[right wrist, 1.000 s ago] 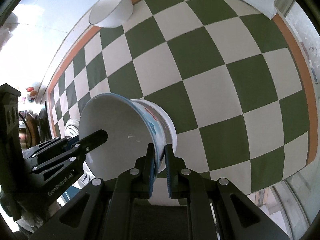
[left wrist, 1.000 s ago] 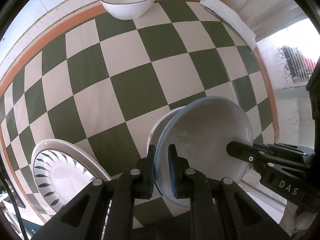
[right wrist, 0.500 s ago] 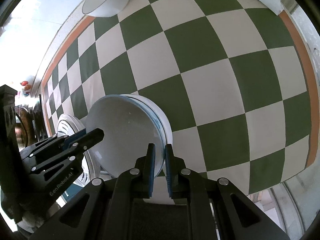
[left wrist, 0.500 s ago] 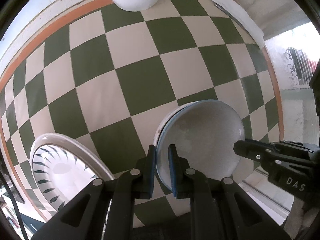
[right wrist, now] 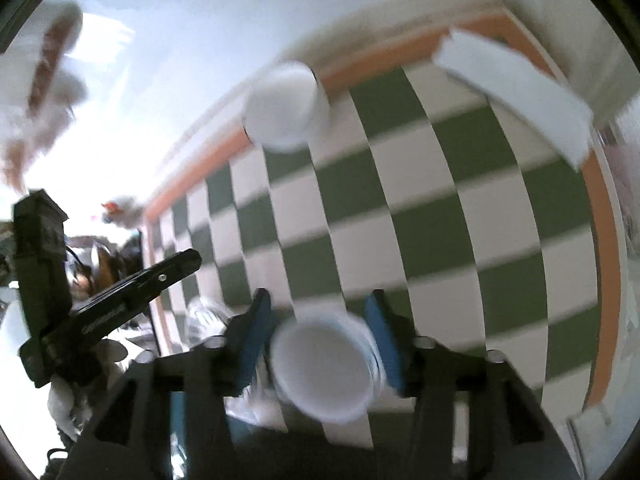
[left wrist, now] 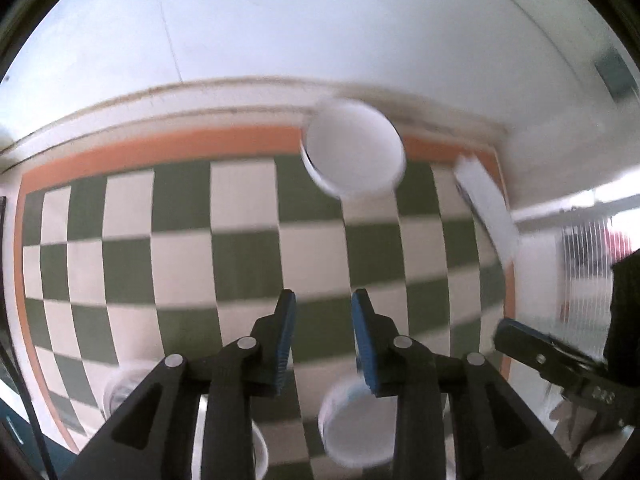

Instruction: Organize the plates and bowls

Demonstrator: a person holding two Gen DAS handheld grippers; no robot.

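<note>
The blue-rimmed bowl [right wrist: 324,368] stands on the checked cloth, seemingly nested in a second bowl, though blur hides the detail. My right gripper [right wrist: 318,312] hovers above it, jaws opening, pads clear of its rim. In the left wrist view the same bowl [left wrist: 352,428] lies below and right of my left gripper [left wrist: 323,308], whose jaws are opening with nothing between them. A plain white bowl [left wrist: 352,152] [right wrist: 284,104] stands at the cloth's far edge. The leaf-patterned plate [right wrist: 204,312] shows partly at the near left.
A folded white napkin [right wrist: 516,96] [left wrist: 484,208] lies at the far right corner of the green-and-white checked cloth [left wrist: 248,248]. A pale wall rises behind the table. Each gripper shows at the edge of the other's view.
Both grippers let go of the blue-rimmed bowl, which stays on the cloth. Both have risen and pulled back, and the views now tilt up toward the far wall.
</note>
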